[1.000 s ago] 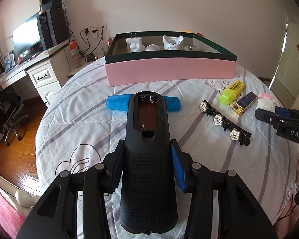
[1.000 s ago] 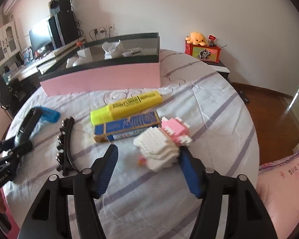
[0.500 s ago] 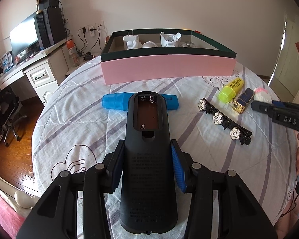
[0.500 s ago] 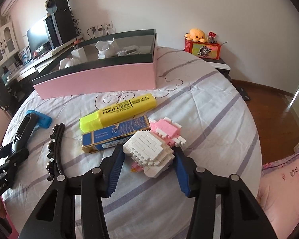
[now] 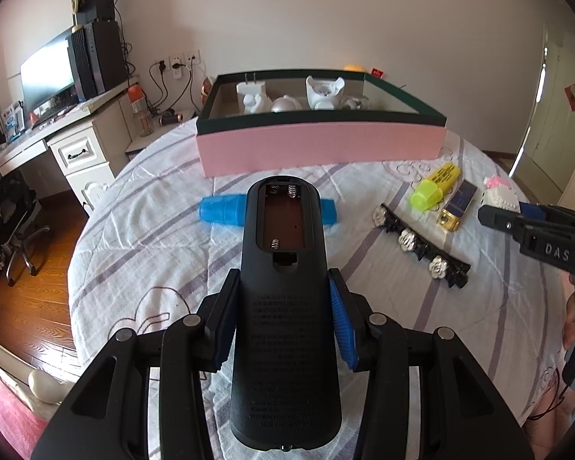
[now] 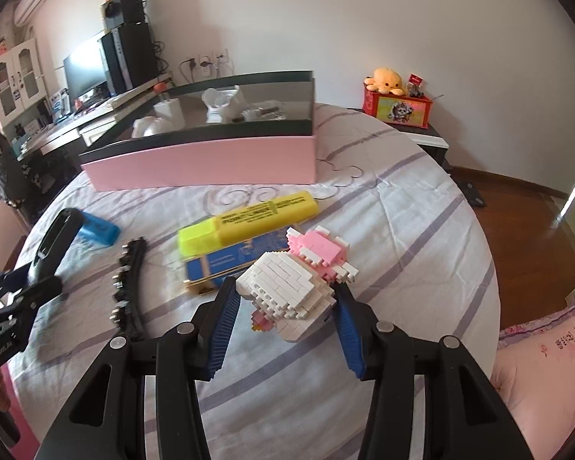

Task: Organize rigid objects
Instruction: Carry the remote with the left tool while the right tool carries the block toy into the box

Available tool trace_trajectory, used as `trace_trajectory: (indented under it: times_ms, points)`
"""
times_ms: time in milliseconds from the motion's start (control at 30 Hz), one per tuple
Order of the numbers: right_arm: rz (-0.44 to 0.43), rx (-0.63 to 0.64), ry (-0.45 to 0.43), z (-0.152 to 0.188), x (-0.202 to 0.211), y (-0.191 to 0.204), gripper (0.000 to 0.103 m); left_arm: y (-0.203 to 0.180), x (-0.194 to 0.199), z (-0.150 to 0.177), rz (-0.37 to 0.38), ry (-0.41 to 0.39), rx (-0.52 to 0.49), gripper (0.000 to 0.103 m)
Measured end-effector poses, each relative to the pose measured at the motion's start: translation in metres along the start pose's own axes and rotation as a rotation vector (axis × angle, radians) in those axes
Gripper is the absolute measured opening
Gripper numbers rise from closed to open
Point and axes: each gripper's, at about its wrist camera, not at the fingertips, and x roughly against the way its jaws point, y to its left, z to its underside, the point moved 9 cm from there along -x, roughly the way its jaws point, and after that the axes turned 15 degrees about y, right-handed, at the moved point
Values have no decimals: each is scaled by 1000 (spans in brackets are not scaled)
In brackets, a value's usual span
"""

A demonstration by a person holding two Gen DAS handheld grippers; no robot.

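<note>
My left gripper is shut on a black remote control, its open battery bay facing up, held above the bed. My right gripper is shut on a white and pink brick figure and holds it just above the bedcover. The figure also shows in the left wrist view. The pink box with a dark rim stands at the far side and holds several white objects. It also shows in the right wrist view.
On the bedcover lie a blue case, a black hair clip with white flowers, a yellow highlighter and a blue-and-gold box. A desk with a monitor stands left. A red box with a plush toy stands right.
My right gripper moved forward around the brick figure, closed on it and raised it slightly. My left gripper, holding the remote, shifted slightly toward the pink box.
</note>
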Motion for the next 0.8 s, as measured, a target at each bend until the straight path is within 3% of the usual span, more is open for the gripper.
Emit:
trace_trajectory:
  times_ms: [433,800]
  points:
    - [-67,94,-72,-21,41,38,50,-2,31,-28,-10,-80,-21,44]
    - [-72,182,-118,-83,50,56,50,0,47,-100,-12,-160,-65,44]
